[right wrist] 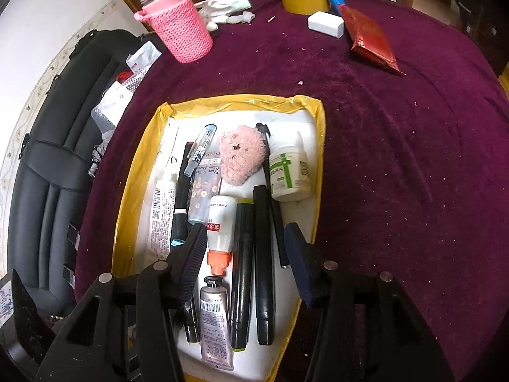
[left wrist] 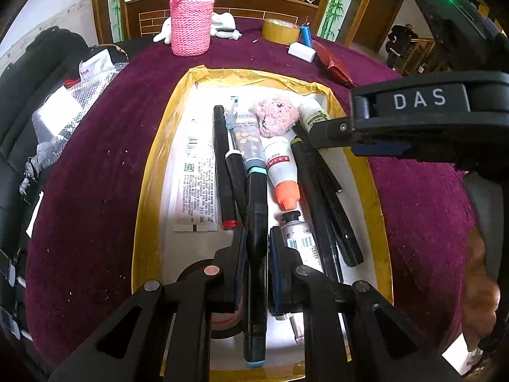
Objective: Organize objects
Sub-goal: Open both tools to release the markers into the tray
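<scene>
Crowding the tray point(left wrist: 321, 90): markers, tubes, pompom point(left wrist: 275, 116).

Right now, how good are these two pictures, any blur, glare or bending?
Left wrist view: strong fisheye bending bows the yellow-edged box; the person's hand at the right edge is blurred; the marker between the jaws stays sharp. Right wrist view: same bending, corners dark, mild glare on the box's white floor, labels readable.
</scene>
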{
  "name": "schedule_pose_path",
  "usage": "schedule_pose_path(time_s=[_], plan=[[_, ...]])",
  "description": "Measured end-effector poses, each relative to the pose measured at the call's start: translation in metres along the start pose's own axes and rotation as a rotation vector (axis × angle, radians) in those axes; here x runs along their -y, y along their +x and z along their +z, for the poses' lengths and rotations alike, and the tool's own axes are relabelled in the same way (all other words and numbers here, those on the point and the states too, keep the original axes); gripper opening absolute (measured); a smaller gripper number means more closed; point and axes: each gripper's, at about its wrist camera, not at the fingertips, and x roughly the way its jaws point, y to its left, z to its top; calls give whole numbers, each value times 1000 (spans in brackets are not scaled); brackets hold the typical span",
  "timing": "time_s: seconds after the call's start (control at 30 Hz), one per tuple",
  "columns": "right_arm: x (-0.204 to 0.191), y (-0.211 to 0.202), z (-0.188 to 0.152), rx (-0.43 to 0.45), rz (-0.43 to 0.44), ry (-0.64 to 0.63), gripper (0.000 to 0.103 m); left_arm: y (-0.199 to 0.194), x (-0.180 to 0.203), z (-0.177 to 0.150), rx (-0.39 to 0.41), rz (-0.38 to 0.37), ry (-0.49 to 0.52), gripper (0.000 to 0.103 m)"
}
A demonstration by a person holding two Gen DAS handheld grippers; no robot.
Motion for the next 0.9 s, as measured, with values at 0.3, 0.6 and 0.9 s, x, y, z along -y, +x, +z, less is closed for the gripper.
schedule_pose_path(time_s=[0.3, 0.6, 0.9], plan=[[22, -16, -6, 24, 22, 59, 50, -5, 8, 0, 12, 25, -7, 12], [31, -47, -14, 78, 69, 3, 50, -19, 23, -3, 30, 114, -50, 12], [51, -62, -27, 81, 124, -37, 50, -32, 50, -12, 37, 196, -79, 13]])
